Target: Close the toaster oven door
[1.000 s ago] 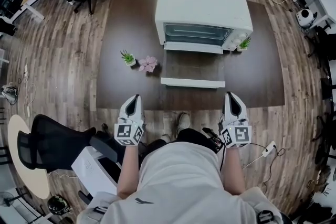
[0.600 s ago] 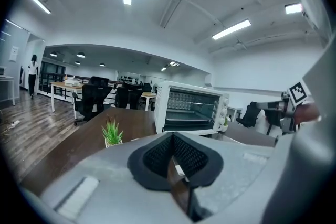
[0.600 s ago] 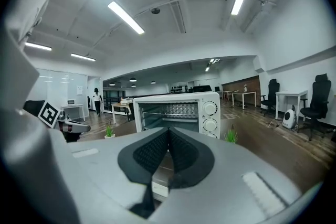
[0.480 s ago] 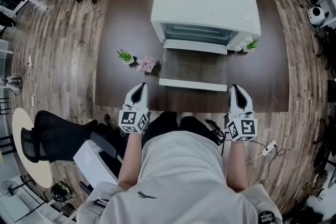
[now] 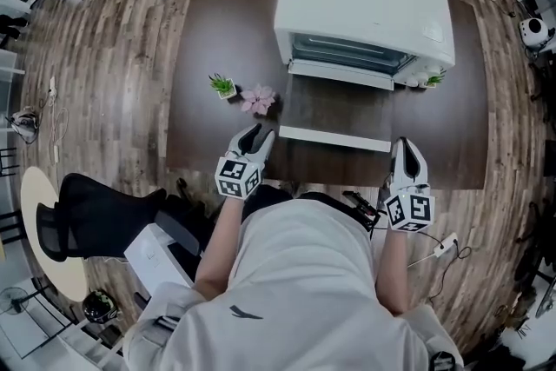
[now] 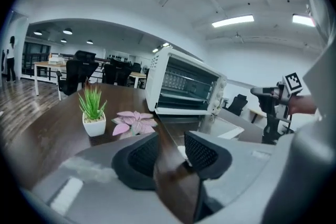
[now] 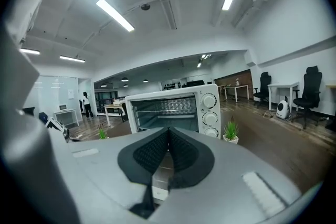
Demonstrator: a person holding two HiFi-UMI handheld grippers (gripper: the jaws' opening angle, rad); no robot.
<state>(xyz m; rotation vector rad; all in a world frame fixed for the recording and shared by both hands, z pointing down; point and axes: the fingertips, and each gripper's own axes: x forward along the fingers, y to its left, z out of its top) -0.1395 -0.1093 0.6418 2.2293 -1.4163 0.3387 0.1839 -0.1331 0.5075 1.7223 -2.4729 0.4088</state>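
Toaster oven door (image 5: 337, 109) lowered flat; left gripper (image 5: 258, 133) angled toward it, jaws opening, empty; right gripper (image 5: 406, 145) parked, jaws closed.

Ceiling light strips (image 7: 116, 14) above the toaster oven (image 7: 170, 107) light the office evenly; fisheye bending warps edges, corners vignetted.

No legible text, toaster oven (image 5: 365, 4) markings too small
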